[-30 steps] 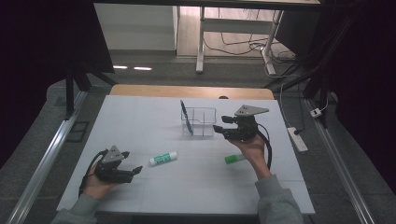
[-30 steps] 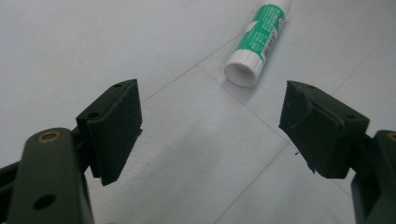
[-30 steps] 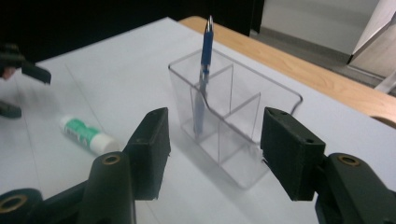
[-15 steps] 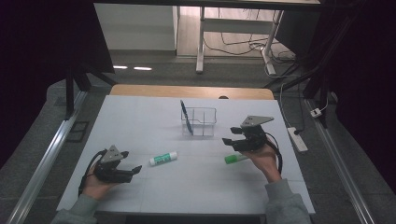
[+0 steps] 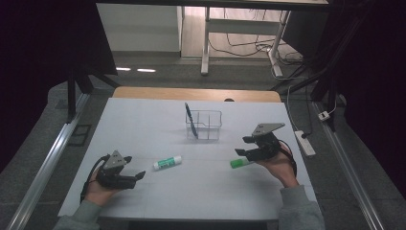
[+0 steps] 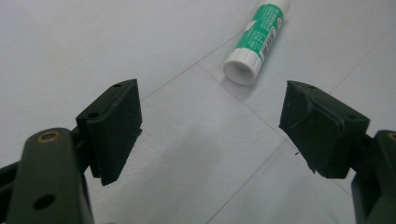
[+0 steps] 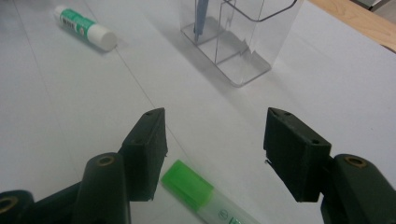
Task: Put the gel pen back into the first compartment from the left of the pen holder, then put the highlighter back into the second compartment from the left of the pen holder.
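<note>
The right gripper (image 5: 245, 146) had its jaws wide apart with nothing between them, and it hung just over a pen with a bright green cap (image 7: 187, 182) that lay flat on the white table (image 5: 143, 124), with its green end right below the left jaw. The left gripper (image 5: 135, 175) was also wide open and empty near the front edge, and a green and white glue stick (image 6: 256, 38) lay on its side just past its jaws, white cap toward it. Farther back stood a clear plastic box (image 5: 207, 124) with little walls inside, and a blue pen (image 5: 190, 118) leaned in its left part.
</note>
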`<action>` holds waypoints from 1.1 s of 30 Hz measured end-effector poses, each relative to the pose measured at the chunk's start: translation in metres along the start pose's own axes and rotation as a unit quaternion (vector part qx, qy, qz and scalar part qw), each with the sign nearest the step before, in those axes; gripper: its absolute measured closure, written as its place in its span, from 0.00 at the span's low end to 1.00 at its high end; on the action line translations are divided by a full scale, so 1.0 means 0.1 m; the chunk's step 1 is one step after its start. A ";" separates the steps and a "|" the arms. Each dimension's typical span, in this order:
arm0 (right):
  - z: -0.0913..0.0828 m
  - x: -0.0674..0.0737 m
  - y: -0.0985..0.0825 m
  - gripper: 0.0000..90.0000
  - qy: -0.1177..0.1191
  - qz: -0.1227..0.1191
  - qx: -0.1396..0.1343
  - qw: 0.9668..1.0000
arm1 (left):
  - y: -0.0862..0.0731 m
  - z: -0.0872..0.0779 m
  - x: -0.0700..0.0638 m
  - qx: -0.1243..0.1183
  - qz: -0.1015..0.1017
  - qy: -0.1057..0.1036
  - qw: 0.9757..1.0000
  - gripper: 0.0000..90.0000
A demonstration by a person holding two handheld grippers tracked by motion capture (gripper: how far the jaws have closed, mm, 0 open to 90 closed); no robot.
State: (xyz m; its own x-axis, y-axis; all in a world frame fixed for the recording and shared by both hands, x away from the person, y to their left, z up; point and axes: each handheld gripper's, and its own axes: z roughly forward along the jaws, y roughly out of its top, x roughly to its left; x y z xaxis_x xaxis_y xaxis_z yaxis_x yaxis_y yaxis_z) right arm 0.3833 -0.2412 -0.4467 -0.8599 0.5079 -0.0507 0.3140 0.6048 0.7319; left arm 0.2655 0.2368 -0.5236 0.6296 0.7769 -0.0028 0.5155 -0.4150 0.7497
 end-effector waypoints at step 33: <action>0.27 0.04 -0.01 0.39 0.039 -0.095 0.142 0.984 | 0.00 0.00 0.00 -0.001 0.000 0.008 1.000 0.23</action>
State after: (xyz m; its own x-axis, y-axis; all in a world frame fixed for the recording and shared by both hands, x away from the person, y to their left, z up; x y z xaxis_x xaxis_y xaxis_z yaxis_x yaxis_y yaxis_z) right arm 0.3905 -0.2237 -0.4659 -0.9388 0.3268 -0.1089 0.2343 0.8375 0.4937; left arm 0.2653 0.2364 -0.5232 0.6198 0.7847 0.0071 0.5145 -0.4132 0.7514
